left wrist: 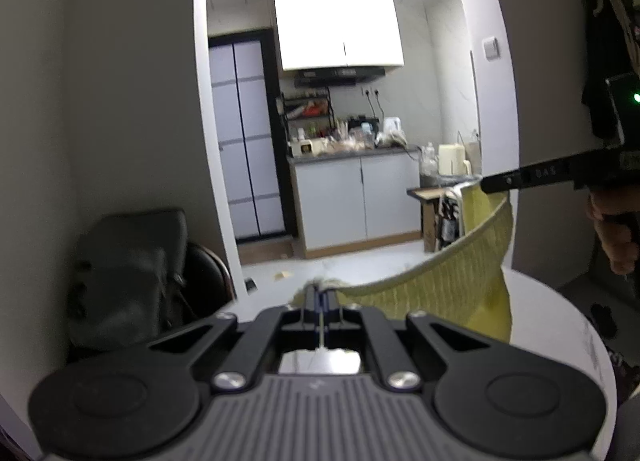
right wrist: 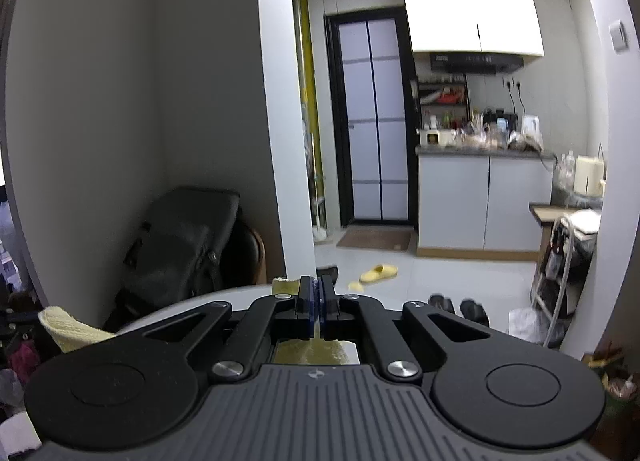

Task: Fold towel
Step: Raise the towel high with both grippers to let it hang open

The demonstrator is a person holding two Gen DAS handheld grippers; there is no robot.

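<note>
A yellow waffle-weave towel [left wrist: 448,281] hangs in the air between my two grippers, above a round white table [left wrist: 560,325]. My left gripper [left wrist: 320,295] is shut on one corner of it. My right gripper shows at the right of the left wrist view [left wrist: 490,185], holding the other top corner higher up. In the right wrist view my right gripper [right wrist: 317,293] is shut on the towel's edge [right wrist: 286,283]. Another part of the towel [right wrist: 68,327] shows at the lower left, beside the gripper body.
A dark bag [right wrist: 180,245] rests on a chair in the corner behind the table. A white pillar [right wrist: 288,141] stands ahead. Beyond it is a kitchen with white cabinets [right wrist: 484,209], yellow slippers [right wrist: 378,273] and black shoes [right wrist: 458,307] on the floor.
</note>
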